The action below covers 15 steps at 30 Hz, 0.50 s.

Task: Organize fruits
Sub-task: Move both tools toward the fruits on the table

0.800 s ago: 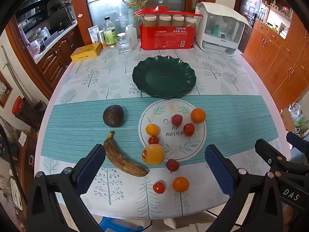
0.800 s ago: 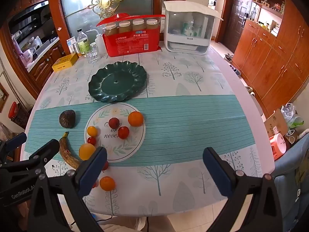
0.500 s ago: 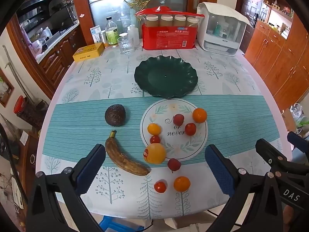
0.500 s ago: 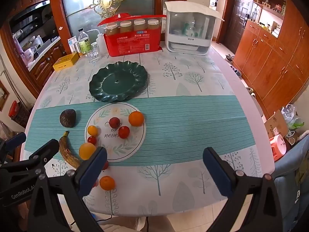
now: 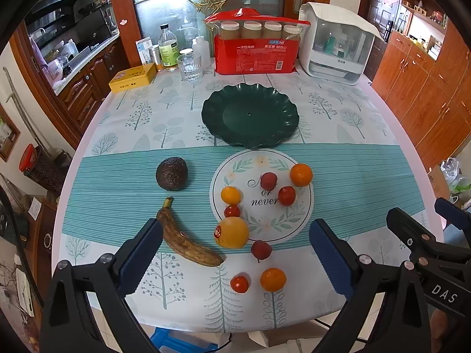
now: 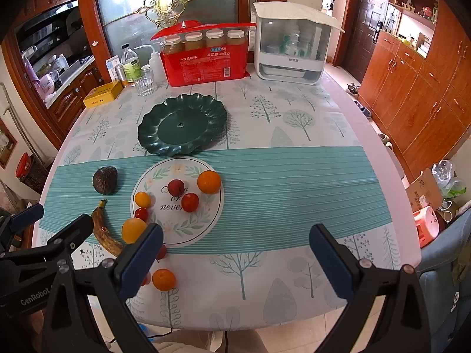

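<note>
Left wrist view easing slightly nearer the table point(image 5: 353, 123), left gripper point(image 5: 235, 247) and right gripper point(image 6: 235, 247) hanging wide open and empty, fruit untouched: banana point(image 5: 188, 241) near front edge, green plate point(image 5: 250, 114) bare.

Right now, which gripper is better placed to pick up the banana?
Left, probably. The banana lies just ahead of the left gripper, beside its left finger. The right gripper points farther right, with the banana outside its left finger. Both are open.
</note>
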Tool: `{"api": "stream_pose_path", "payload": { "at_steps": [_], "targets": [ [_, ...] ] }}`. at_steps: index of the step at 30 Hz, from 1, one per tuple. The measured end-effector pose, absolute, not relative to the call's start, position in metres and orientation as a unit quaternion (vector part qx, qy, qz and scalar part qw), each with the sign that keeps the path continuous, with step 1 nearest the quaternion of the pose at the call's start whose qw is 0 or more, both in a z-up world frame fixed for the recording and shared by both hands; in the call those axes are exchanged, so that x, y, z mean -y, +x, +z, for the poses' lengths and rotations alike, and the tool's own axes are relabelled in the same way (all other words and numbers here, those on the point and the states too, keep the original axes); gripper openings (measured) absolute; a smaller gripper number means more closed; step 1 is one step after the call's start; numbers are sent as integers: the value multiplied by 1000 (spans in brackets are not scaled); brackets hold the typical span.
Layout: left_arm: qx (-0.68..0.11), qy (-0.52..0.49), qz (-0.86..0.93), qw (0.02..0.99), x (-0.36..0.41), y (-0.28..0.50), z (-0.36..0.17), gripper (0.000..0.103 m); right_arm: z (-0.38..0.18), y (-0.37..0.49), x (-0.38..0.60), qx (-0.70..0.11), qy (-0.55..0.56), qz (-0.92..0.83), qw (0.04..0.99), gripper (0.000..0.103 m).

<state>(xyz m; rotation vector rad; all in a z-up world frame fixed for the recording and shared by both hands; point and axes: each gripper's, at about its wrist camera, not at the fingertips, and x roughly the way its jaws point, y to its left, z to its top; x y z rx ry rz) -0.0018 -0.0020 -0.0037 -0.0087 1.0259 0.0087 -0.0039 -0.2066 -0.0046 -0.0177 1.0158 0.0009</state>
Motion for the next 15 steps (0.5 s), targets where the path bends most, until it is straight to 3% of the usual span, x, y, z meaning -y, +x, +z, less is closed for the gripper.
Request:
{"api": "stream_pose_path", "payload": {
  "at_steps": [15],
  "targets": [
    [-499,-13,18,866,11,5,-4,98,-5,10,216,-483,-14,23,875,100]
  ]
}}
